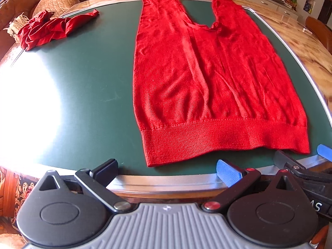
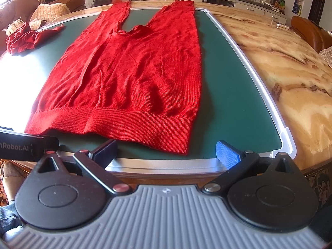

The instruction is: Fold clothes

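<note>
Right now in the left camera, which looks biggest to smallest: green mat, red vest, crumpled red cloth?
1. green mat
2. red vest
3. crumpled red cloth, though it lies farther away, so it may look smaller than it is.

Green mat (image 1: 87, 87) w/ metal rim, marble tabletop (image 2: 280, 62), prob. sofa (image 2: 18, 6) behind.

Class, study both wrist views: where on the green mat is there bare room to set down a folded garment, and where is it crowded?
Widest free patch: green mat left of the spread red knit top, nearer than the crumpled red garment. A narrower strip runs between the top's right edge and the mat's silver rim. Crowded: the far-left corner and the near edge, where both open grippers, left and right, sit.
</note>
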### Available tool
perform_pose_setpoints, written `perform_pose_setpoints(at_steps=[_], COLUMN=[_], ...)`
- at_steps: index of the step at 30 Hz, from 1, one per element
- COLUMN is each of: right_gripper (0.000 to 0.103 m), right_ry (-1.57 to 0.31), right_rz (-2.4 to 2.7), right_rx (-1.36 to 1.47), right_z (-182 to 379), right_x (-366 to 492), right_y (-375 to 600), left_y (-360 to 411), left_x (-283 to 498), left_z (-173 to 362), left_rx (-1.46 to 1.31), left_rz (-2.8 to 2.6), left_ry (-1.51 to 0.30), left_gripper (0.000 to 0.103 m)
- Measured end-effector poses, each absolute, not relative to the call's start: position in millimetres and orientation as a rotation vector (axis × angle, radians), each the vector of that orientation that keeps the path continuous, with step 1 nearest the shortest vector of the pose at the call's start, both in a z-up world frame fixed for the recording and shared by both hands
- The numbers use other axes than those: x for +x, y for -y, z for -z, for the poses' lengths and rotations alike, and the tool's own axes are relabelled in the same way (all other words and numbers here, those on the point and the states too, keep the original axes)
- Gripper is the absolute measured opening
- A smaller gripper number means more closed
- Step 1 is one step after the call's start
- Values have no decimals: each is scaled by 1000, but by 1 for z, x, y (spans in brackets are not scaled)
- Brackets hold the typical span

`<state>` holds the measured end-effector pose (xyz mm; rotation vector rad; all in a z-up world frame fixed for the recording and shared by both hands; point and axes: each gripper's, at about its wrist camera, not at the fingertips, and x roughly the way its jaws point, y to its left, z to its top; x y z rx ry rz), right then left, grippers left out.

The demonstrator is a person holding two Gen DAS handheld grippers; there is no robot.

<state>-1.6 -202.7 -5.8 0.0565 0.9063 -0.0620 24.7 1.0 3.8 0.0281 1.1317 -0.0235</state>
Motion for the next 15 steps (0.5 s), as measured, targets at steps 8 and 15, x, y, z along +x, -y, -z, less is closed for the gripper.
perform_pose_setpoints(at_steps=[8,15], right_gripper=[103,103], right_ry=[-916,-995], right_rz=[49,17], right_rx=[51,38], right_z=[6,1], right_x=[0,15], right_y=[204,208], left_y=[-1,-10], left_x=[26,27], left_z=[-10,-36], left_rx=[7,5], left_rz=[52,84], left_ry=[-1147,-1065], left_gripper=[103,103])
